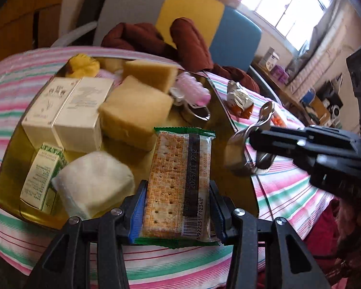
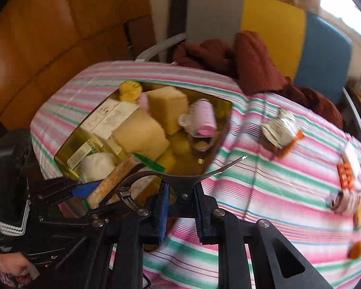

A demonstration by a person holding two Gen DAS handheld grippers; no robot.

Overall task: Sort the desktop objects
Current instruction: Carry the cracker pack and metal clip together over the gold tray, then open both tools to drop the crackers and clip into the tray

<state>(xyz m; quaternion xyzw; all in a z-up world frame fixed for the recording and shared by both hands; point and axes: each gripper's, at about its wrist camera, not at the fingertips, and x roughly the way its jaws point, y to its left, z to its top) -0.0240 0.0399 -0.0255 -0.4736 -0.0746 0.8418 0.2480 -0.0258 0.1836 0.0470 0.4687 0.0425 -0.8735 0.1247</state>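
Left hand-held gripper [image 1: 178,207] clamps cracker packet [image 1: 180,180] (right one [image 2: 180,207] grips metal clip [image 2: 180,180]).

A table under a pink, green and white striped cloth [image 2: 264,192] carries the things. A yellow tray [image 1: 9,163] lies on it toward 9 o'clock, while a crumpled silver and orange wrapper [image 2: 280,131] lies near the tray's edge at 1 o'clock. Small orange and white items [image 2: 347,171], blurred, lie well apart at 3 o'clock, and a dark red garment [image 2: 252,60] drapes over the cloth's far edge at 12 o'clock.
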